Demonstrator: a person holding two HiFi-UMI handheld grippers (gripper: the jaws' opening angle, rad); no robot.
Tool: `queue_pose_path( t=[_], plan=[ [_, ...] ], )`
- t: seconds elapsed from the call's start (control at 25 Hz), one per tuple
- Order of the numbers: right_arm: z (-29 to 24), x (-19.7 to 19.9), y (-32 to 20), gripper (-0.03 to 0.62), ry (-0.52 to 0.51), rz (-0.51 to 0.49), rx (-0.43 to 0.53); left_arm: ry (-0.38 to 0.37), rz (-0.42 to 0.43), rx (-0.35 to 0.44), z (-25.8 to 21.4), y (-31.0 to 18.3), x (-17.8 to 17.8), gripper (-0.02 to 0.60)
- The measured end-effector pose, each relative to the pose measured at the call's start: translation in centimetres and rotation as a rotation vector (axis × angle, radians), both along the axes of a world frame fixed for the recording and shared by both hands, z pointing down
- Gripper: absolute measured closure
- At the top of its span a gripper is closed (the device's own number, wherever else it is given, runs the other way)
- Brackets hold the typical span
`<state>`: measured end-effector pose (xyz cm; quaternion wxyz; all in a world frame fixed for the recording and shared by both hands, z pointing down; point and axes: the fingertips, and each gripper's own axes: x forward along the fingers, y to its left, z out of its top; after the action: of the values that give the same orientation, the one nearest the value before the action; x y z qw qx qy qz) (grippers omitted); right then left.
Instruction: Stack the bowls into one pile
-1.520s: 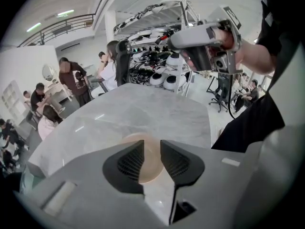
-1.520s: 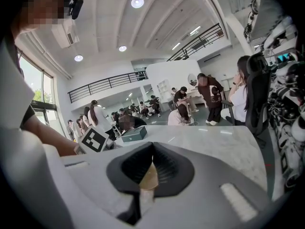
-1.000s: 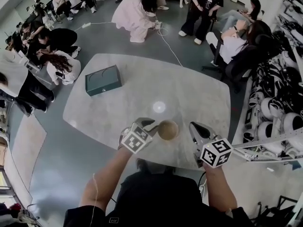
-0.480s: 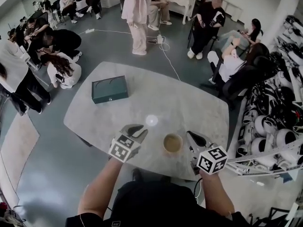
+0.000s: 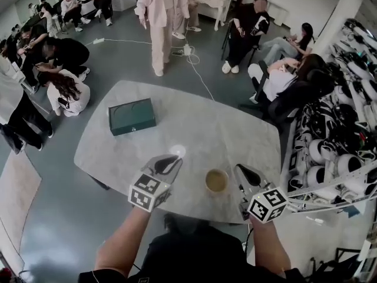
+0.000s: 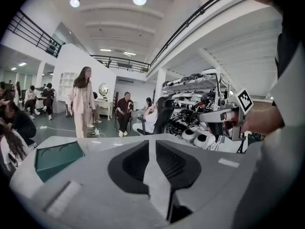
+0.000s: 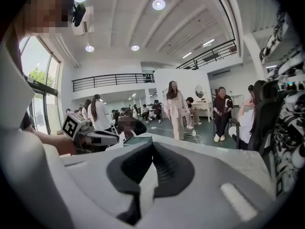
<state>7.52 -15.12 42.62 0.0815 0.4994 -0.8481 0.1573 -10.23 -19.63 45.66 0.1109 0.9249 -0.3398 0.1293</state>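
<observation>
A tan bowl [image 5: 216, 180] stands near the front edge of the pale round-cornered table [image 5: 235, 128]; whether other bowls sit inside it I cannot tell. My left gripper [image 5: 168, 161] hovers to the bowl's left, well apart from it. Its jaws are closing, a narrow gap still shows between them [image 6: 152, 145], and nothing is in it. My right gripper [image 5: 242, 173] hangs just right of the bowl, shut and empty [image 7: 151, 145]. Neither gripper view shows the bowl. Each gripper appears in the other's view: the right gripper [image 6: 229, 116], the left gripper [image 7: 88, 133].
A dark green box [image 5: 131, 116] lies on the table's far left part. Racks of white helmets [image 5: 336, 152] stand at the right. Several people sit or crouch around the room, and one person in light clothes [image 5: 158, 13] stands beyond the table.
Both grippers have drawn back from the bowl, the left one further to the left, and its jaws have narrowed. The bowl stays on the table. The person in light clothes has stood up.
</observation>
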Motion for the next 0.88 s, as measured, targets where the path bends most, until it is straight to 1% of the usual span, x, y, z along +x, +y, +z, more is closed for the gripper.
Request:
queue_pose_path(
  t=[0.12, 0.24, 0.48, 0.64, 0.76, 0.88],
  plan=[
    [-1.4, 1.4, 0.4, 0.591, -0.003, 0.012, 0.048, 0.017, -0.018, 0.041, -1.9, -0.3, 1.1, 0.543],
    [-2.5, 4.0, 0.8, 0.591, 0.000, 0.020, 0.076, 0.023, -0.058, 0.074, -3.5, -0.8, 2.2, 0.561],
    [-5.1, 8.8, 0.6, 0.591, -0.031, 0.081, 0.144, -0.015, -0.075, 0.118, -5.0, -2.0, 3.3, 0.571],
    [-6.4, 9.7, -0.1, 0.591, -0.045, 0.095, 0.197, -0.003, -0.110, 0.127, -5.6, -3.1, 4.1, 0.571],
    [-6.2, 10.1, -0.1, 0.591, -0.047, 0.089, 0.205, 0.004, -0.116, 0.121, -5.8, -3.3, 5.3, 0.571],
    [-6.4, 10.6, -0.1, 0.591, -0.059, 0.094, 0.215, 0.010, -0.132, 0.133, -6.2, -3.3, 5.9, 0.571]
  ],
)
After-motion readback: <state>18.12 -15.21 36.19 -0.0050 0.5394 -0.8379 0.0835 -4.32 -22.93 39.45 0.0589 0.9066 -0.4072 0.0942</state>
